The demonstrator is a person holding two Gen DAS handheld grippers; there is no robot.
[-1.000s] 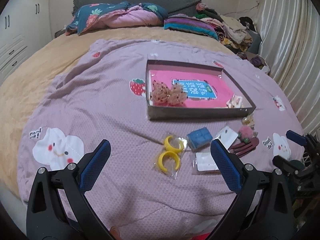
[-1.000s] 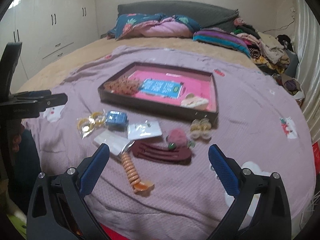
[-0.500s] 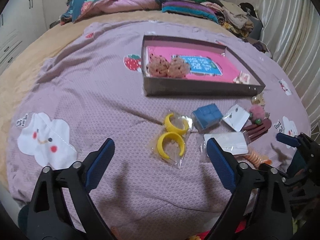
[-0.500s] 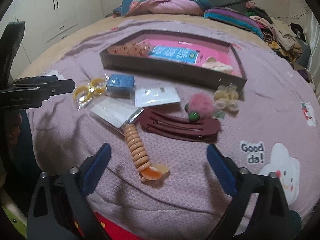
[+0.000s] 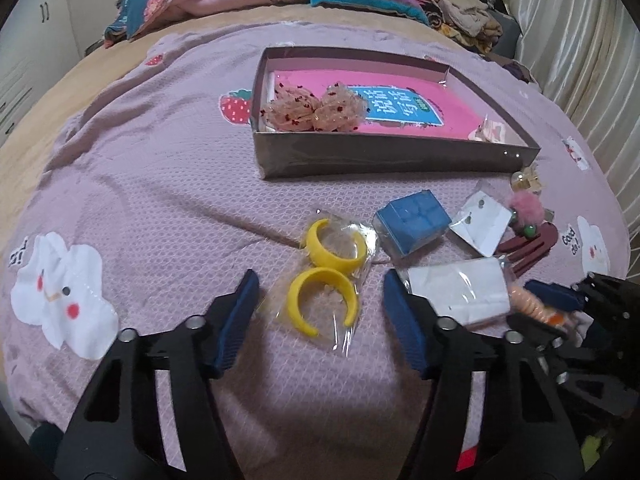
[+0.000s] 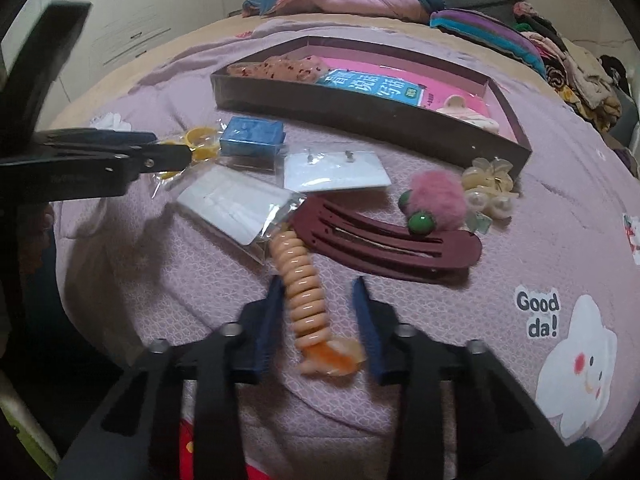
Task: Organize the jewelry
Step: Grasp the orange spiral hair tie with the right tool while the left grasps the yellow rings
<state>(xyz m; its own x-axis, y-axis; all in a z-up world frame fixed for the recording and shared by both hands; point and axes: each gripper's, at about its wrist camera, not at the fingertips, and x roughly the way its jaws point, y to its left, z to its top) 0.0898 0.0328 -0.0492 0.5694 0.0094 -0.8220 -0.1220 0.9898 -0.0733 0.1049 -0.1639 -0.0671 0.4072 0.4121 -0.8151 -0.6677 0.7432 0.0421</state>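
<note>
Claws point(image 5: 318, 308) point(image 6: 318, 316) closing around bagged yellow bangles point(image 5: 326, 272) and peach coil tie point(image 6: 304, 292).

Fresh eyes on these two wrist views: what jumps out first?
The yellow bangles, sealed in a clear bag on the purple bedspread, lie between the closing jaws of the left gripper. The peach coil hair tie lies between the closing jaws of the right gripper; no pad clearly presses it yet. Behind them sits the shallow box with a pink lining and two beige scrunchies in its left end.
</note>
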